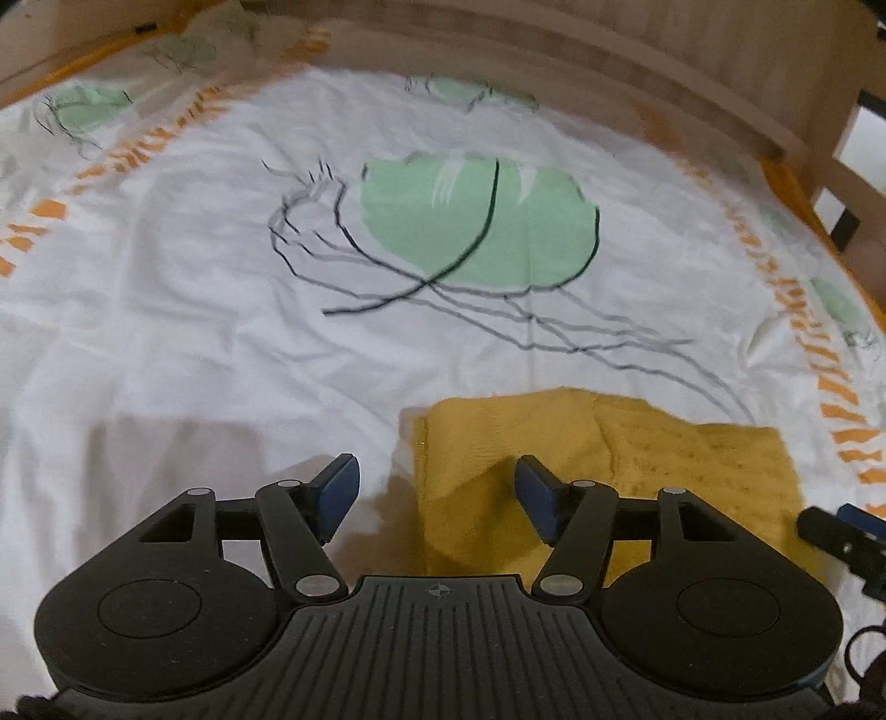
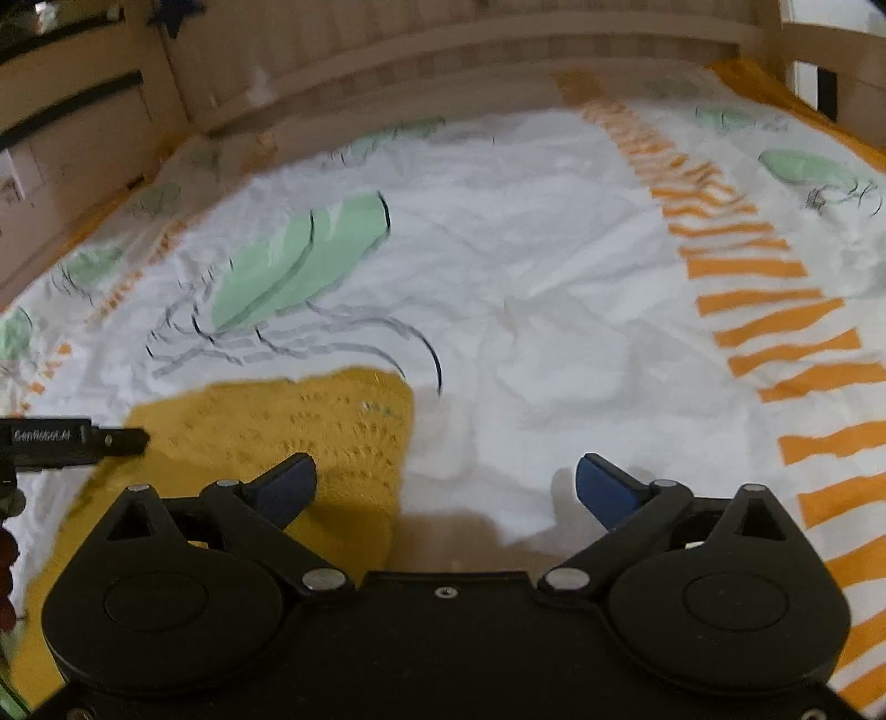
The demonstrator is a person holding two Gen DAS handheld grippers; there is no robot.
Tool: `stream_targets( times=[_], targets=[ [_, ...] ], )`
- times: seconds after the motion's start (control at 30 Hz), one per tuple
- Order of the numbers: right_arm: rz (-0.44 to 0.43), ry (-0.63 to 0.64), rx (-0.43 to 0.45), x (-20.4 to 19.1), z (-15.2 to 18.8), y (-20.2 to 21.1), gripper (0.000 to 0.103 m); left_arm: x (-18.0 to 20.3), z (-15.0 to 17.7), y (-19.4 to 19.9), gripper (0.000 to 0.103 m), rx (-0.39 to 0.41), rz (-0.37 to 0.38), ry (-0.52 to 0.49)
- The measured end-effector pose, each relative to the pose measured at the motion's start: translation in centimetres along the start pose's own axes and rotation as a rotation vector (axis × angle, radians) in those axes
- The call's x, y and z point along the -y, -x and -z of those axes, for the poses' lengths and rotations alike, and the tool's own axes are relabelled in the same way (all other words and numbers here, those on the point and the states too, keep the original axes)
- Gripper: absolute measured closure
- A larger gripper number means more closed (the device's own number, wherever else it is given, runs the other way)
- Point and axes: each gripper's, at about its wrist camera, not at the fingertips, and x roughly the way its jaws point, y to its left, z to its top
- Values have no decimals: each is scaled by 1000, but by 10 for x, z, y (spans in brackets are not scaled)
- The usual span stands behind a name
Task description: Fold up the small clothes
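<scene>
Left gripper (image 1: 437, 493) spread, nothing pinched, over the near left corner of the yellow knit (image 1: 609, 459). Right gripper (image 2: 446, 490) spread wide, empty, at the knit's right edge. Knit lies folded on a white sheet (image 1: 166, 332) with green leaf prints and orange stripes. Beyond, a wooden bed frame (image 2: 443, 50)

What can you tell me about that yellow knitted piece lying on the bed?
The yellow knitted garment is a small mustard-coloured piece with an open, lacy stitch pattern, apparently wool or yarn. It lies mostly flat on the white printed bedsheet, with a fold ridge near its middle and one edge slightly raised. The left gripper and right gripper hover open at its sides; neither visibly pinches it.
</scene>
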Motion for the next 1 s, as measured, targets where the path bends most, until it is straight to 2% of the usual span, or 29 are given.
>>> stream_targets(
  times=[0.13,0.33,0.47,0.67,0.87,1.0],
  targets=[
    [-46,-3,105,-5,-4,36,0,-1,10,49,30,82,1,-10],
    [-20,13,187,-27,-3,91,0,0,26,119,29,184,-40,-24],
    [-51,-12,196,-38,14,121,0,5,39,150,29,206,-63,-72],
    [-34,45,134,-56,42,148,0,17,68,173,29,192,-97,-103],
    [-25,54,82,-65,67,167,1,21,93,176,29,100,-70,-83],
    [47,17,37,-66,83,174,1,21,108,171,30,58,-81,-100]
  ],
)
